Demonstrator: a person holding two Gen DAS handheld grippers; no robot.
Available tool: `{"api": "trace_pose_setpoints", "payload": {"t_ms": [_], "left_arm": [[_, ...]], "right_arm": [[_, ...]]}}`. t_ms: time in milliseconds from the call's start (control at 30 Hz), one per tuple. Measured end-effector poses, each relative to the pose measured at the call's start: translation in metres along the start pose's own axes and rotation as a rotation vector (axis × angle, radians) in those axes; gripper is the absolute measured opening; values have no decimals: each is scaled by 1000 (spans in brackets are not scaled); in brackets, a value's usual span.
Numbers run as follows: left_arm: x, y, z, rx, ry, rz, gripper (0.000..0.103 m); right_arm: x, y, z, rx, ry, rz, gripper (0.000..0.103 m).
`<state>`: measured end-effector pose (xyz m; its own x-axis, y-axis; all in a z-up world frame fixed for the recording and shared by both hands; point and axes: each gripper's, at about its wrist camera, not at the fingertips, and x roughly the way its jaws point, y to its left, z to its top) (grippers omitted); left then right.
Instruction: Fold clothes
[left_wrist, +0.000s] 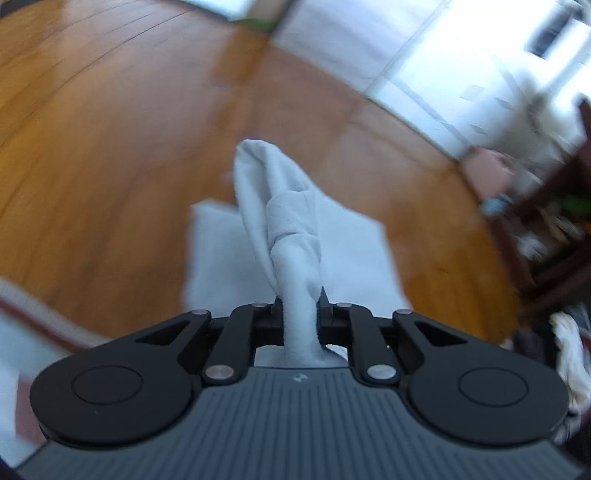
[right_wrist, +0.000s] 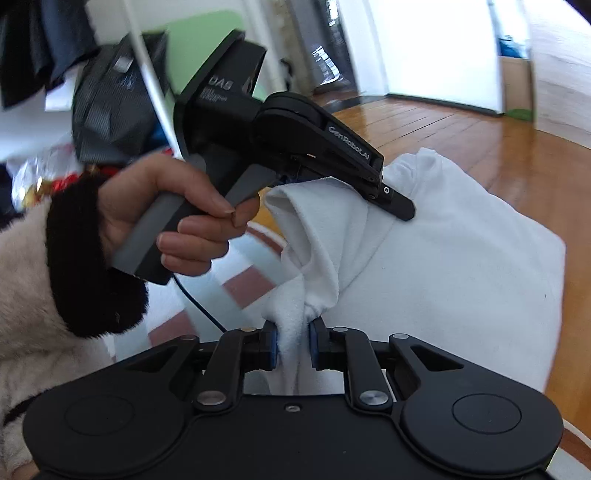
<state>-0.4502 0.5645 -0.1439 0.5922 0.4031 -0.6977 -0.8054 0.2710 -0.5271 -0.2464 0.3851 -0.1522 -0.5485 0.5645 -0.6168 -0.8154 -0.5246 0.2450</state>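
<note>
The left hand-held gripper (left_wrist: 300, 314) is closed on a bunched, twisted fold of the white soft-knit garment (left_wrist: 284, 218). In the left wrist view, the cloth rises from between the black jaws as a rope-like column, with a flatter part of the garment spread behind it. The right hand-held gripper (right_wrist: 292, 345) is likewise clamped on a gathered edge of the same white garment (right_wrist: 443, 266), pinched between its blue-faced pads (right_wrist: 272, 345).

In the right wrist view, the left hand-held gripper (right_wrist: 397, 205) appears from the side, its fingertips pressed into a raised fold of the cloth. The person's left hand (right_wrist: 177, 218) wraps the grey handle, with a black fuzzy cuff (right_wrist: 88, 258) at the wrist.

The main body of the garment lies spread across the glossy brown wooden tabletop (right_wrist: 480, 140), while the gripped portions are lifted above it. A dark wooden shelf (left_wrist: 554, 229) holding blurred items stands at the right edge of the left wrist view.
</note>
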Motion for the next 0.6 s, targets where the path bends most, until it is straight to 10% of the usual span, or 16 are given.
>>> {"api": "trace_pose_setpoints", "payload": {"t_ms": [167, 367, 600], "left_arm": [[36, 43, 0, -94, 120, 123, 27], [-31, 38, 16, 21, 29, 438, 50], [-53, 56, -13, -176, 109, 5, 71]], "right_arm": [[56, 1, -11, 73, 155, -114, 20], [38, -5, -14, 260, 155, 22, 33], [-12, -14, -25, 354, 94, 131, 41]]}}
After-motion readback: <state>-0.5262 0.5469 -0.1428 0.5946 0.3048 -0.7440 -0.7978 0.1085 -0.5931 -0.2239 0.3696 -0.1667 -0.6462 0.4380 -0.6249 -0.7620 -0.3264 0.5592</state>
